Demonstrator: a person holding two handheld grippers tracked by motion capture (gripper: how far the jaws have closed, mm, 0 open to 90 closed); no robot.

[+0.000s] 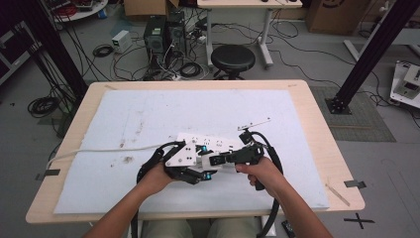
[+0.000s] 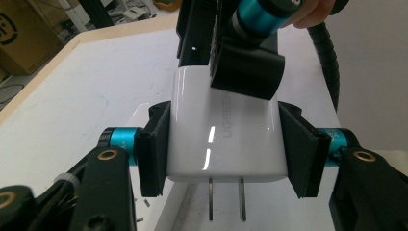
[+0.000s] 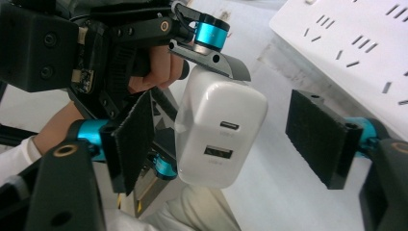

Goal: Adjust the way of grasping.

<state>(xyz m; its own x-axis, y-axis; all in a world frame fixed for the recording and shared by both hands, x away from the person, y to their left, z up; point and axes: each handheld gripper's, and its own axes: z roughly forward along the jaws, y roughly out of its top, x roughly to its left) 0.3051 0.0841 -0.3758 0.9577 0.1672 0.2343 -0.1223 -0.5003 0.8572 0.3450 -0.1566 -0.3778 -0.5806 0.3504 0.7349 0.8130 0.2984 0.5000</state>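
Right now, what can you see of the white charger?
The charger is a glossy white plastic block with rounded corners and grey UGREEN lettering on one face. Two flat metal prongs stick out of one end; the opposite end has two ports, one small oval, one wider. The left hand-held gripper clamps it by two opposite sides, off the table. The right hand-held gripper brackets the port end, pads apart from it.

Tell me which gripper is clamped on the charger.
The left gripper: its pads press both sides of the white charger. The right gripper only straddles the charger's port end, pads clear of it.
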